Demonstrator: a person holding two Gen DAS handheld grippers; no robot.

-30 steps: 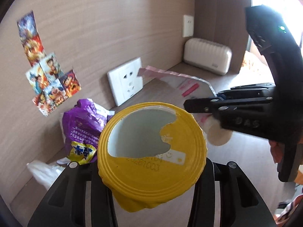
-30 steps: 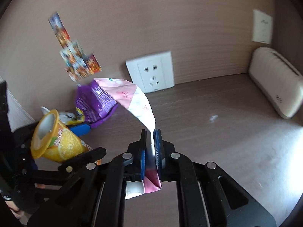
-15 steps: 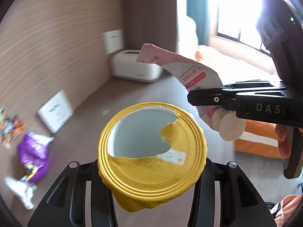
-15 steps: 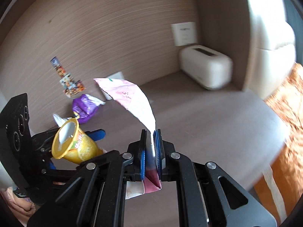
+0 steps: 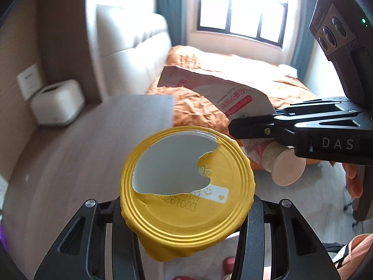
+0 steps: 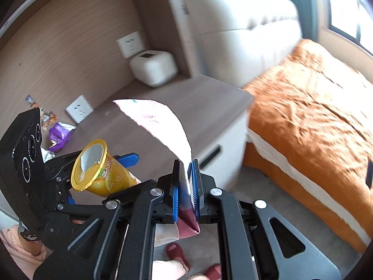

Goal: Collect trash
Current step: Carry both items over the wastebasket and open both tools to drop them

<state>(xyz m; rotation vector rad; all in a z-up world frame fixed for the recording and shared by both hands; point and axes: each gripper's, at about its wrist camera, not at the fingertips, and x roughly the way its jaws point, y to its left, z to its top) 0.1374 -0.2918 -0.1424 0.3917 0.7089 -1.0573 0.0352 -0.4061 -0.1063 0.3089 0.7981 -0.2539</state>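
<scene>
My left gripper [image 5: 186, 219] is clamped on a yellow cup [image 5: 186, 193], its fingers pressed against the cup's sides just under the rim; the cup's yellow foil lid is torn partly away, leaving a pale opening, and a printed date code runs across the foil that is left; in the right wrist view the same cup [image 6: 102, 170] shows an orange-fruit print on its side and lies tilted between the blue-padded fingers [image 6: 127, 159] of that gripper. My right gripper [image 6: 186, 186] is closed tight on a pink and white pouch [image 6: 160, 126]; the blue pads pinch its lower part, the upper part curls up and away to the left, and a folded pink corner sticks out below the pads; from the left wrist view the pouch [image 5: 223, 95] carries red lettering and a round pale cap [image 5: 286, 170] hanging beneath the black fingers. Both pieces of trash are held in the air, near each other, off the wooden desk [image 6: 163, 107]; on that desk, near the wall, lies a purple wrapper [image 6: 59, 135] beside a white wall socket [image 6: 79, 108], with a white box-shaped appliance [image 6: 153, 67] further along at the back corner; to the right stands a bed with an orange cover [image 6: 314, 107]; on the floor below me are red slippers [image 6: 177, 252].
</scene>
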